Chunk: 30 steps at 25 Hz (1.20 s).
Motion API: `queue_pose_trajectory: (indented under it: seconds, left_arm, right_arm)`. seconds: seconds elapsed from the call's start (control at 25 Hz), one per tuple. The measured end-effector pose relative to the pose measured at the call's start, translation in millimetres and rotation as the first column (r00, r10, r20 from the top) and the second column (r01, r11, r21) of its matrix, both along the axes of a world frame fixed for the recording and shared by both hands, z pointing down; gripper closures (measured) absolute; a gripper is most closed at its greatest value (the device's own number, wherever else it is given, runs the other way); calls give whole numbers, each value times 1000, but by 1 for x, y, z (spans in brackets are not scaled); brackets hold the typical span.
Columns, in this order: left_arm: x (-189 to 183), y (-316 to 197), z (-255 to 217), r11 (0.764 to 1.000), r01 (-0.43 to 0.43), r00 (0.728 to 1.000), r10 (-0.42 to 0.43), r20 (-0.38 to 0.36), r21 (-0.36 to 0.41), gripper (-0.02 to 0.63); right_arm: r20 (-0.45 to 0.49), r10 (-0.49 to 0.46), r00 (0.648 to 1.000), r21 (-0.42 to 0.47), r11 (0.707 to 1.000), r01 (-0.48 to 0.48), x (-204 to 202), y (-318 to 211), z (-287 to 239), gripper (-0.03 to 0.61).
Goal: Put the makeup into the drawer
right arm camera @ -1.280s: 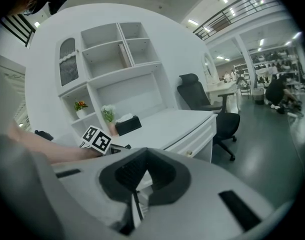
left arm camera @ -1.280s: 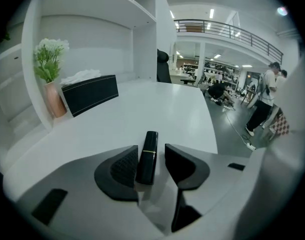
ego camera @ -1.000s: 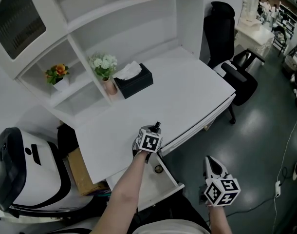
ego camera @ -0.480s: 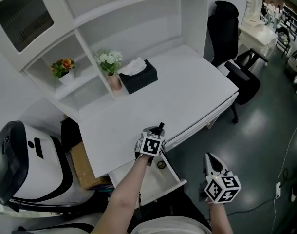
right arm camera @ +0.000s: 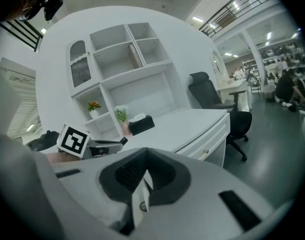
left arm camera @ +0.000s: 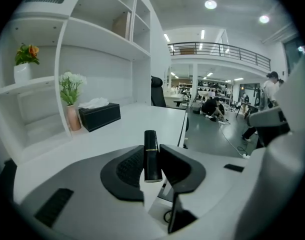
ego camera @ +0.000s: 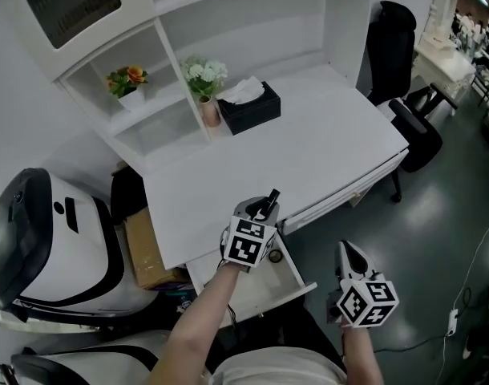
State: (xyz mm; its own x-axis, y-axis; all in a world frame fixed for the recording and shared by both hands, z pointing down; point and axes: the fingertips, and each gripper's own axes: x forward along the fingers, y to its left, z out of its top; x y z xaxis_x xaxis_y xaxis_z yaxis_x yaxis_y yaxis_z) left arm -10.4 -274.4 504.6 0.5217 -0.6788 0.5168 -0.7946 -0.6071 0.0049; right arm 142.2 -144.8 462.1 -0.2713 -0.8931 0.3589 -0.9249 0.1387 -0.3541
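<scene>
The slim black makeup tube (left arm camera: pixel 151 153) stands pinched between the left gripper (ego camera: pixel 268 204) jaws, at the white worktop's (ego camera: pixel 309 147) front edge above the open drawer (ego camera: pixel 303 285). The right gripper (right arm camera: pixel 142 183) jaws are pressed together, empty, over grey floor (ego camera: pixel 437 215).

Black makeup tube (left arm camera: pixel 151 156); white desk (ego camera: pixel 309 159), white drawer (ego camera: pixel 268 289)

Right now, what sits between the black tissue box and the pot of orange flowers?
A vase of white flowers stands there, close beside the black tissue box; the pot of orange flowers is on a shelf. The head view shows it.
</scene>
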Motion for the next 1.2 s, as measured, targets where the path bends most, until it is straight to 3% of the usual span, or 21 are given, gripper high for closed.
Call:
queue_pose_trajectory:
  seconds: [0.24, 0.56, 0.92, 1.2]
  left_arm:
    - [-25, 28, -31, 998, 29, 998, -25, -63, 49, 512]
    - [-65, 65, -44, 994, 69, 996, -64, -67, 79, 512]
    - [-104, 107, -19, 994, 105, 994, -105, -27, 22, 512]
    - [-115, 127, 13, 994, 99, 995, -99, -3, -46, 512]
  right_arm:
    - [9, -45, 999, 12, 999, 45, -25, 0, -3, 576]
    - [7, -119, 993, 34, 992, 119, -62, 1, -10, 576]
    - [-1, -151, 988, 61, 987, 151, -84, 5, -19, 575]
    - [-8, -150, 989, 62, 987, 150, -91, 7, -20, 576]
